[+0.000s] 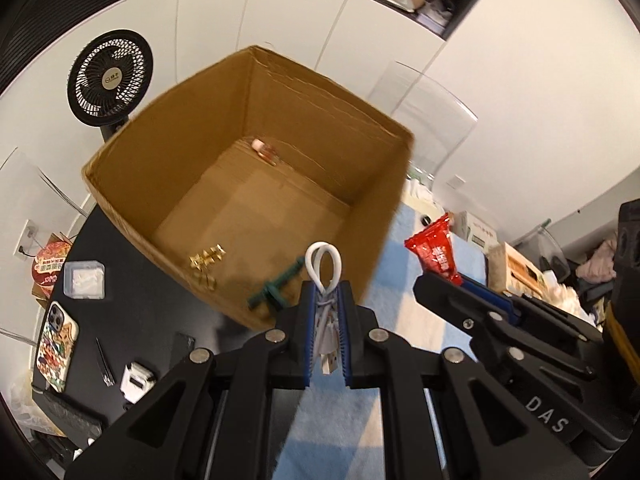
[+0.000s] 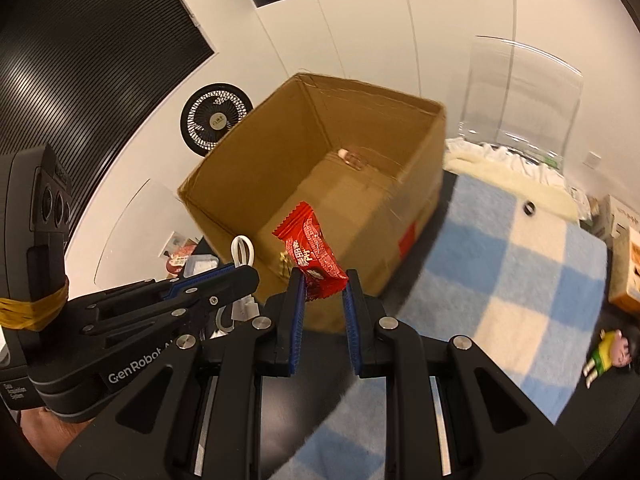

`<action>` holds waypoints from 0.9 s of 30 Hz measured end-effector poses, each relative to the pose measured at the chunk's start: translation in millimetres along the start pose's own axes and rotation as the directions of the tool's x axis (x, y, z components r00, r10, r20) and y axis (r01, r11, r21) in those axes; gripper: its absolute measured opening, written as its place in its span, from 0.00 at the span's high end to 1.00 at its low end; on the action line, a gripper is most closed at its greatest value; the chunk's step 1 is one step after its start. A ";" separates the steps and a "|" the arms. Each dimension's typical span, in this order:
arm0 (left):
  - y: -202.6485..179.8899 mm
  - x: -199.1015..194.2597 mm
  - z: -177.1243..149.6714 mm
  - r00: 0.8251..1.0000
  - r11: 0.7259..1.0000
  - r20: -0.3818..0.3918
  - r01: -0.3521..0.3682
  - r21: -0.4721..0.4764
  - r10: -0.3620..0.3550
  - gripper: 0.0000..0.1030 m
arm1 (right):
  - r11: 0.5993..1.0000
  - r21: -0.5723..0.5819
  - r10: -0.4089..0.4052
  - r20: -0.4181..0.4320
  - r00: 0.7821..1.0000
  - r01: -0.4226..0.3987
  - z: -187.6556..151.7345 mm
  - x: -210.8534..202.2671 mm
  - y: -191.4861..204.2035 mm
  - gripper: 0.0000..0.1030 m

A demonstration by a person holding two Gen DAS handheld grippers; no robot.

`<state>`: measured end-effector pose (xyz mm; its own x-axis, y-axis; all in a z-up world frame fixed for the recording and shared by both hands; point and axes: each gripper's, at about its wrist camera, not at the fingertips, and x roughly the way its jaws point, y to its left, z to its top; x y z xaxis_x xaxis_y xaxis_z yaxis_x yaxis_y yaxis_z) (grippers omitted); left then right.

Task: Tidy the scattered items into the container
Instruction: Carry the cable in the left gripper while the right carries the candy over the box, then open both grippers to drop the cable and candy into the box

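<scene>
The left gripper [image 1: 327,300] is clamped on a coiled white USB cable [image 1: 324,276]; the bundle's long axis runs along the fingers, loop end pointing forward toward the open brown cardboard box [image 1: 248,152], metal plug end pointing back toward the camera. The right gripper [image 2: 323,286] pinches a red crinkled snack packet [image 2: 312,252] by its lower corner, so the packet stands up and leans left, at the box's near wall. Inside the box lie gold binder clips [image 1: 206,262], a dark green plastic piece [image 1: 276,290] and a small pink-capped bottle [image 1: 264,148]. The box stands on a black desk [image 1: 140,312] partly covered by a blue-and-white checked cloth [image 2: 520,272]. A black fan [image 1: 112,76] stands before white cabinet doors [image 1: 520,60].
</scene>
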<state>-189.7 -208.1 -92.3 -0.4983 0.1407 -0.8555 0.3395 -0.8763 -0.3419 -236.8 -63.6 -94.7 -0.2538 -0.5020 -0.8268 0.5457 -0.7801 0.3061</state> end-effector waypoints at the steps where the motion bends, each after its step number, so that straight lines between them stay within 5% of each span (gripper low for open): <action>1: 3.6 2.4 4.6 1.000 1.000 0.003 -0.003 -0.006 0.003 0.90 | 1.000 -0.008 0.002 -0.002 1.000 -0.002 5.4 6.0 1.6 0.81; 17: 49.5 36.2 40.5 1.000 0.997 -0.010 -0.025 -0.067 0.024 0.87 | 0.997 -0.072 -0.015 -0.083 0.996 0.009 46.9 76.2 -0.4 0.77; 18: 50.2 36.0 39.7 0.999 0.997 -0.007 -0.037 -0.060 0.037 0.82 | 0.998 -0.068 -0.018 -0.083 0.996 0.012 46.1 75.9 -2.4 0.77; 20: 52.2 35.3 36.8 0.998 0.997 -0.008 -0.055 -0.062 0.055 0.41 | 0.998 -0.061 -0.017 -0.081 0.997 0.012 46.7 75.7 -5.2 0.65; 22: 54.4 33.9 33.5 0.998 0.996 -0.005 -0.058 -0.067 0.057 0.21 | 0.998 -0.060 -0.025 -0.073 0.997 0.021 45.9 72.2 -7.5 0.56; 27: 55.7 27.1 23.2 0.998 0.996 -0.001 -0.067 -0.058 0.067 0.19 | 0.999 -0.032 -0.032 -0.051 0.998 0.030 41.9 56.8 -15.6 0.56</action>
<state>-202.9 -263.7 -125.5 -0.4737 0.0824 -0.8768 0.4174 -0.8556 -0.3060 -293.1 -95.6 -126.6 -0.2295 -0.4573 -0.8592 0.5633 -0.7823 0.2659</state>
